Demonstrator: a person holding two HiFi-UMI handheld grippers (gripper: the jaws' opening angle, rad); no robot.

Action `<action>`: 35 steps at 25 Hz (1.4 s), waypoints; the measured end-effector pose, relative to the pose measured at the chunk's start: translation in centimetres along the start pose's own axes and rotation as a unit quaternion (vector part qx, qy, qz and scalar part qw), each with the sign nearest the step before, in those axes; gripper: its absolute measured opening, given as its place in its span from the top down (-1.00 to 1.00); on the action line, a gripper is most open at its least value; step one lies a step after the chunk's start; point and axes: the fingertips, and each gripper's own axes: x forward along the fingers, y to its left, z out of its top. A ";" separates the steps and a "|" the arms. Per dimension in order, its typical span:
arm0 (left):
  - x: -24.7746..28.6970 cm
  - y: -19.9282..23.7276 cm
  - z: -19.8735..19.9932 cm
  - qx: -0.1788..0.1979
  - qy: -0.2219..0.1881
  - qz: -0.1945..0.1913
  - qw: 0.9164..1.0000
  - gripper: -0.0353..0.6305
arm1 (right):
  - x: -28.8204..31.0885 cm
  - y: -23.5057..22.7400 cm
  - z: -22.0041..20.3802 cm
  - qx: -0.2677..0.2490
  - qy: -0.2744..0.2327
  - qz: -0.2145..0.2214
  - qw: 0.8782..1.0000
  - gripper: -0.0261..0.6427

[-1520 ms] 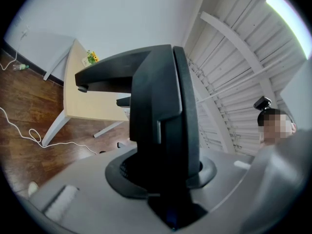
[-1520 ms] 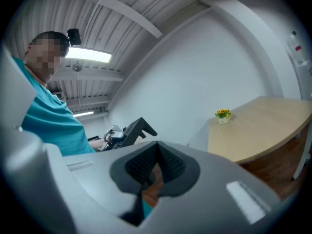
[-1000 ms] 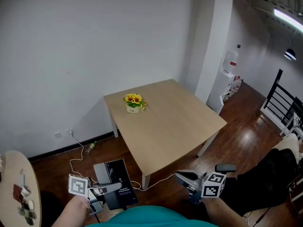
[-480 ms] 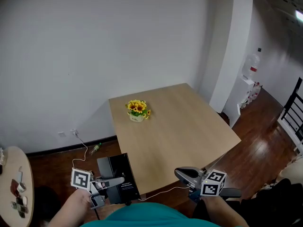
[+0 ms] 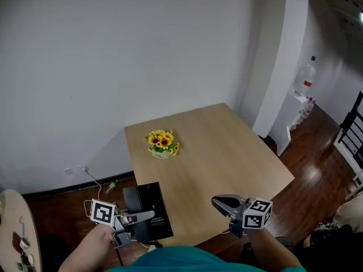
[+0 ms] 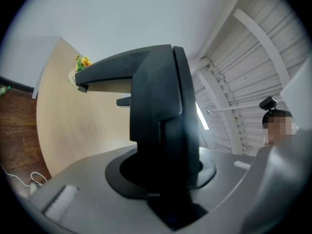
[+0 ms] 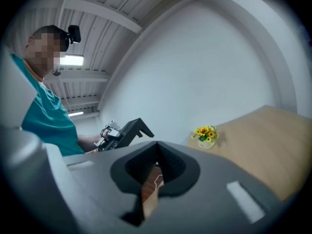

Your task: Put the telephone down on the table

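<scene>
— Where is the telephone lying?
— It is not showing anywhere; the left tool is hanging clenched on nothing, off the bench at its near left corner; the right tool is hovering by the near edge; I cannot tell its grip.

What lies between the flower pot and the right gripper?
Only bare tabletop, shown in the head view, between flower pot and right gripper.
</scene>
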 end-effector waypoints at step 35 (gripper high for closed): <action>30.3 27.3 21.6 0.021 0.185 0.018 0.982 0.40 | 2.3 -31.4 -1.4 0.047 -0.020 -0.133 0.990 0.92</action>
